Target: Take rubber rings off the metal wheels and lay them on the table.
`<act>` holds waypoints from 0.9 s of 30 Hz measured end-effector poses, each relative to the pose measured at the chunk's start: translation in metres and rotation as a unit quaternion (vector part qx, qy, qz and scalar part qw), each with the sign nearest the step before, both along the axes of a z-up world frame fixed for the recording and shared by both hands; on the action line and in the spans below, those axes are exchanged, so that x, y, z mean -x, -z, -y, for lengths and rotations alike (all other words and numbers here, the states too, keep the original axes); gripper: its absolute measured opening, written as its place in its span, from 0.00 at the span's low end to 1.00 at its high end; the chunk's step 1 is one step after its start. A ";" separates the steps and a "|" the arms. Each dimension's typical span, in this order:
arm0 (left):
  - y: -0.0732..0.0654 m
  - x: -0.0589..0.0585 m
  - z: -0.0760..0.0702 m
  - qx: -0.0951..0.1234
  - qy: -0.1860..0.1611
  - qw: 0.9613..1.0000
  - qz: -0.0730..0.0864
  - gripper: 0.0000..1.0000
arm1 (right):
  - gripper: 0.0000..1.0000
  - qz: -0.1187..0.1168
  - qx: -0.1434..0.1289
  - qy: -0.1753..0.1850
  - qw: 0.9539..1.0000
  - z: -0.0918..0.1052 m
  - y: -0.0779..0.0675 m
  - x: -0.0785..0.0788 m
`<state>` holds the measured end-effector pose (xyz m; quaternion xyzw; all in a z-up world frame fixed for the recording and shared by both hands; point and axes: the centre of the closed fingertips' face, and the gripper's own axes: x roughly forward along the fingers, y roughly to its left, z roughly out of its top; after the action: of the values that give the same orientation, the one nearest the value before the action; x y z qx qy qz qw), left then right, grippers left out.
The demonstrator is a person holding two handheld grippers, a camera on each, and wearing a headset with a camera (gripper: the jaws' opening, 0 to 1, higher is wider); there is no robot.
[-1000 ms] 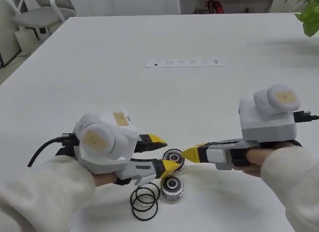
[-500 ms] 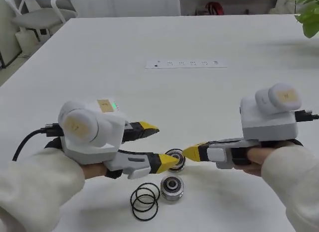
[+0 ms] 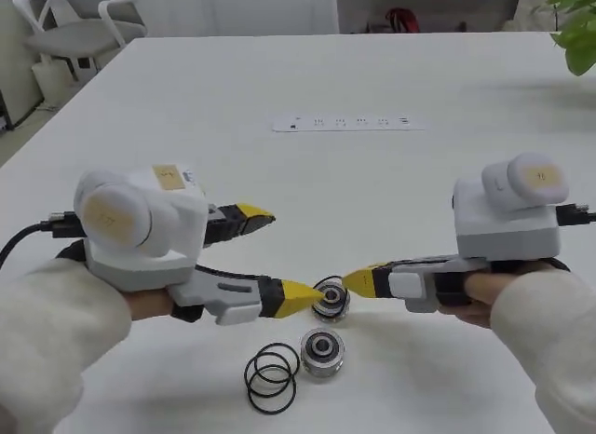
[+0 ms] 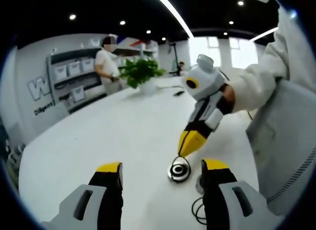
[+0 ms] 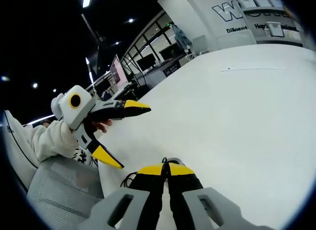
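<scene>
1. Rubber rings (image 3: 271, 376), thin black loops that overlap one another, lie flat on the white desk (image 3: 279, 173) at its near edge, just left of a metal wheel (image 3: 322, 350) that rests flat beside them.
2. A second metal wheel (image 3: 331, 302) sits a little farther in, between the two grippers, tilted up on its edge in the left gripper view (image 4: 179, 170).
3. The left gripper (image 3: 275, 255) comes in from the left with its yellow-tipped fingers (image 3: 296, 298) spread wide apart and holding nothing. The nearer tip is just beside the left side of the second wheel, while the farther tip hangs over bare desk.
4. In its own view the left gripper (image 4: 163, 173) frames that wheel between its fingers, with the loops (image 4: 197, 210) partly hidden behind one of them.
5. The right gripper (image 3: 358, 283) reaches in from the right, fingers pressed together, their tip touching the wheel's upper right rim. Whether a ring is pinched between them cannot be told.
6. The right gripper view shows its own closed fingers (image 5: 167, 170), with the wheel's edge (image 5: 171, 161) peeking just past them and the open left gripper (image 5: 128, 134) beyond.
7. A white socket strip (image 3: 340, 123) lies far across the desk, and green leaves (image 3: 579, 24) show at the far right corner.
</scene>
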<state>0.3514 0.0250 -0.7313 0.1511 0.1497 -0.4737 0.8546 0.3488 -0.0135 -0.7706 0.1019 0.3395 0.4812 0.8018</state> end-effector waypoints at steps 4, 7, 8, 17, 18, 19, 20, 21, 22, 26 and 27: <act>-0.007 -0.001 -0.005 0.003 -0.003 1.000 0.007 0.69 | 0.00 0.002 -0.001 0.001 1.000 0.000 -0.002 0.000; -0.010 -0.001 -0.007 -0.002 -0.002 1.000 0.012 0.71 | 0.00 0.003 -0.006 0.004 1.000 0.000 -0.005 -0.002; -0.011 -0.001 -0.008 -0.003 -0.002 1.000 0.014 0.71 | 0.00 0.003 -0.007 0.005 1.000 0.001 -0.005 -0.002; -0.018 0.003 -0.015 -0.003 0.003 1.000 0.018 0.75 | 0.00 0.006 -0.016 0.016 1.000 0.004 -0.012 -0.005; -0.019 0.004 -0.016 -0.003 0.003 1.000 0.018 0.76 | 0.00 0.006 -0.017 0.017 1.000 0.004 -0.013 -0.005; -0.020 0.004 -0.017 -0.003 0.003 1.000 0.018 0.76 | 0.00 0.007 -0.018 0.017 1.000 0.004 -0.014 -0.005; -0.020 0.004 -0.018 -0.002 0.003 1.000 0.017 0.76 | 0.00 0.007 -0.019 0.017 1.000 0.004 -0.014 -0.005; -0.020 0.004 -0.020 -0.002 0.002 1.000 0.017 0.76 | 0.00 0.007 -0.019 0.018 1.000 0.004 -0.014 -0.005; -0.021 0.005 -0.021 -0.001 0.002 1.000 0.016 0.76 | 0.00 0.007 -0.020 0.018 1.000 0.003 -0.015 -0.005; -0.021 0.008 -0.025 0.001 0.003 1.000 0.009 0.77 | 0.00 0.007 -0.022 0.016 1.000 0.002 -0.016 -0.004; -0.021 0.009 -0.026 0.000 0.003 1.000 0.009 0.77 | 0.00 0.008 -0.022 0.015 1.000 0.002 -0.017 -0.004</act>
<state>0.3425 0.0511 -0.7102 0.1558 0.1415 -0.4751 0.8544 0.3531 -0.0151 -0.7538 0.1207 0.3210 0.4770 0.8092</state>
